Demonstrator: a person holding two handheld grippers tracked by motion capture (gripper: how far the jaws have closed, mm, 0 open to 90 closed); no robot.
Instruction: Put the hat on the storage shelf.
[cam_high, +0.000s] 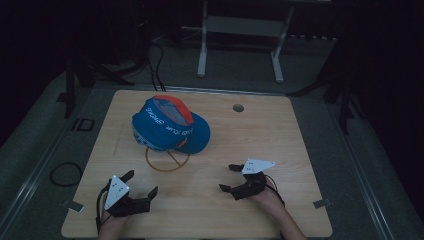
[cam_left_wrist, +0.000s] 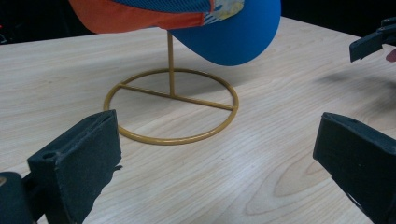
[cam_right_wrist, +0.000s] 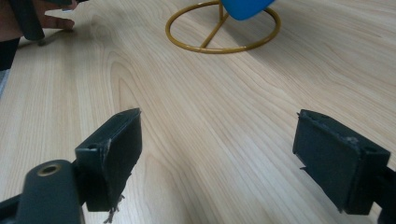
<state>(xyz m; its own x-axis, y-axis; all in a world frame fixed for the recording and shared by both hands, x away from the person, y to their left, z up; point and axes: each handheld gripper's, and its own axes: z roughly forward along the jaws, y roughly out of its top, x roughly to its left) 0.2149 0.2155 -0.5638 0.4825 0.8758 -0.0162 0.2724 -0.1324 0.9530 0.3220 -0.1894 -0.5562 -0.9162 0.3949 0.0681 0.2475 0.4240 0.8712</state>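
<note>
At the near edge of the pale wood-grain tabletop (cam_high: 280, 150), the left claw (cam_high: 140, 186) and the right claw (cam_high: 231, 178) both rest low with jaws spread wide and nothing between them. Neither touches anything, so the work appears to be at the approach stage. Beyond them, toward the left centre of the tabletop, stands the thin gold wire stand with a ring base and upright post (cam_left_wrist: 171, 105); its ring lies flat on the wood. The blue fabric cap with an orange panel and white lettering (cam_high: 170, 125) sits on top of the post, tilted, its brim overhanging the ring. The next move likely calls for advancing one claw to the brim and lifting straight up, possibly steadying the ring with the other.
</note>
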